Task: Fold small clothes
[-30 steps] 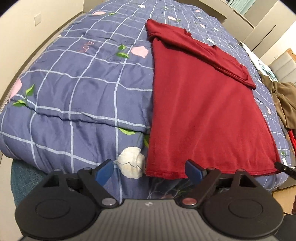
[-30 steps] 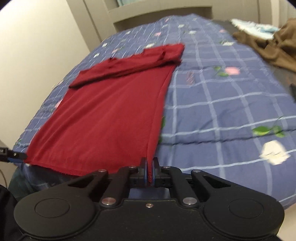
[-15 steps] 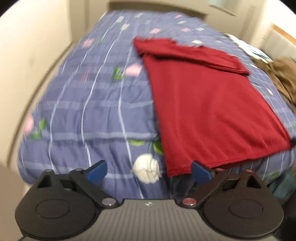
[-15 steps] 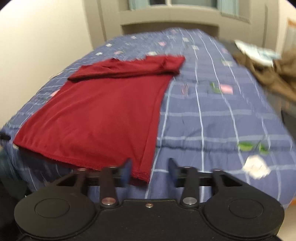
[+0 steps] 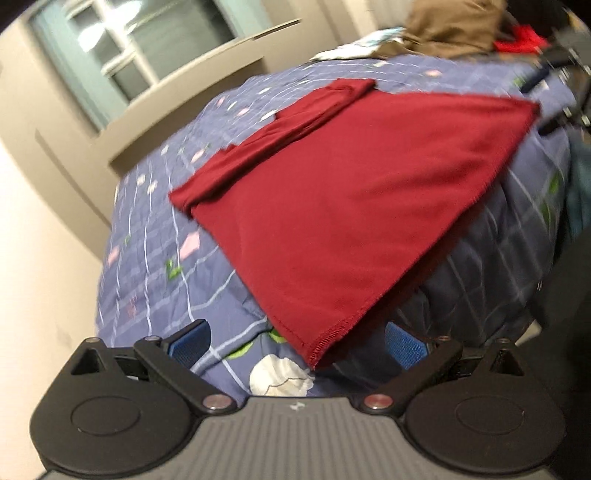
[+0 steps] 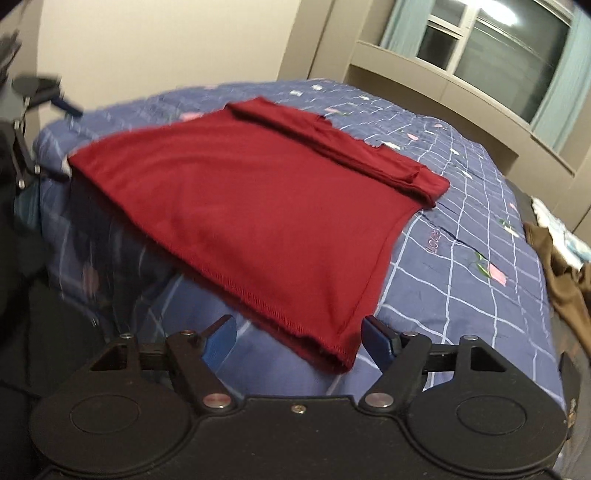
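Note:
A dark red shirt (image 5: pixel 343 206) lies flat on the blue checked bedspread (image 5: pixel 155 266), its sleeves folded in across the far end and its hem at the bed's near edge. My left gripper (image 5: pixel 295 341) is open, its jaws on either side of the near left hem corner, empty. In the right wrist view the same shirt (image 6: pixel 258 206) lies in front of my right gripper (image 6: pixel 299 338), which is open with the near right hem corner between its blue pads, not gripped. The other gripper (image 6: pixel 40 92) shows at the far left.
A brown garment (image 5: pixel 454 26) and other clothes lie on the bed's far side, also visible in the right wrist view (image 6: pixel 565 277). A beige wall (image 6: pixel 147 44) and window ledge (image 6: pixel 443 81) border the bed. The bedspread drops off at the near edge.
My right gripper has let go of the shirt's hem corner and opened. Both grippers have swung outward and now view the shirt's near corners at an angle. The shirt lies flat.

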